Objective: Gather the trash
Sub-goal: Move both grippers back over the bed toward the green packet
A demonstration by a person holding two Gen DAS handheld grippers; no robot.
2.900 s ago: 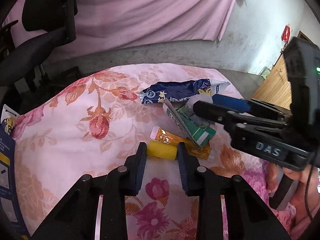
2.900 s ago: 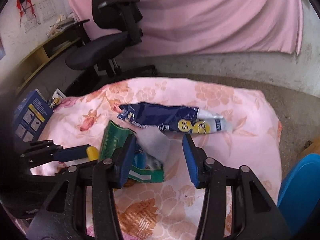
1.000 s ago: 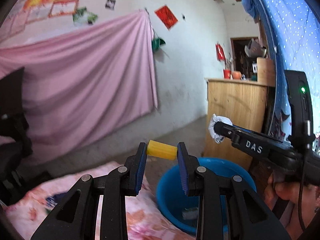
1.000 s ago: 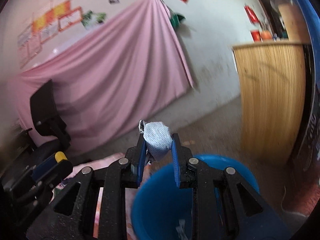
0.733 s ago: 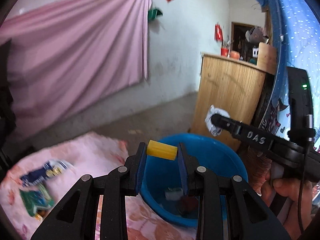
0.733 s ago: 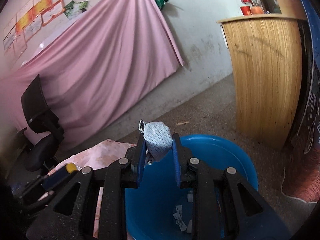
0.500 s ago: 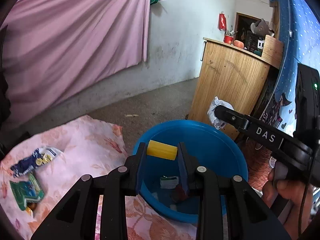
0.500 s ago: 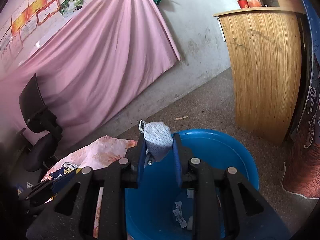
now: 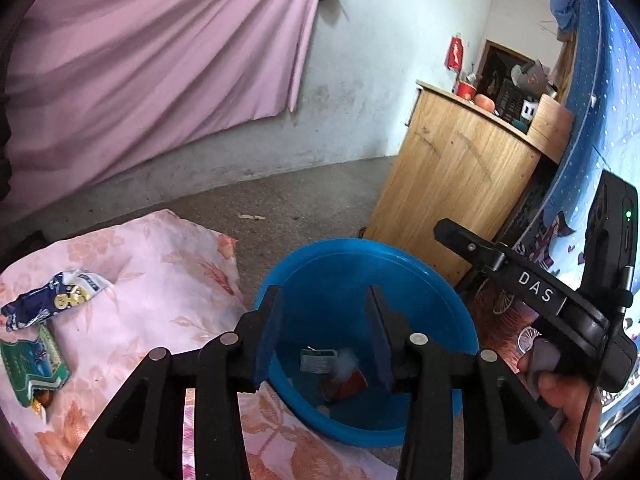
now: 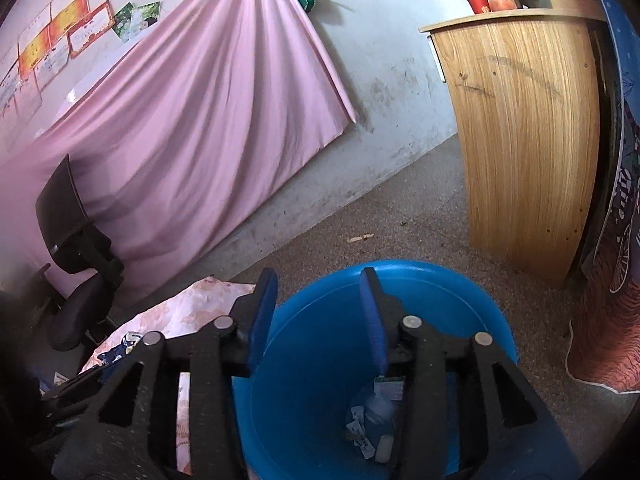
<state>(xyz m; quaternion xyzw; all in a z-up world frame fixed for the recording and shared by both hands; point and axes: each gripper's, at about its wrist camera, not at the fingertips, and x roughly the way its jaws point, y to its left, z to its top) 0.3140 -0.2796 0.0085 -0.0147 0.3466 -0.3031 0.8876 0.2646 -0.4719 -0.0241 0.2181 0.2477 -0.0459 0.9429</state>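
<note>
Since 0.5 s ago both grippers have let go: the yellow piece is gone from the left gripper (image 9: 324,330) and the pale wad from the right gripper (image 10: 318,316); both now hang w/ jaws spread, nothing between them, over the blue basin (image 9: 460,300).

Far left, on the pink floral cloth (image 9: 152,280): a dark blue wrapper (image 9: 52,296) and, just below it, a green packet (image 9: 34,362) w/ sth orange poking out under its lower edge. These lie well apart from the basin.

Centre: basin sits on the floor, touching the cloth's edge. Inside it, scraps at the bottom: a white-green label piece (image 9: 318,360), a pale fluffy bit and a red-orange item (image 9: 344,386). The yellow piece can't be made out there.

Right: a person's hand (image 9: 560,396) grips the right gripper's handle; a wooden cabinet (image 9: 452,184) stands behind the basin.
</note>
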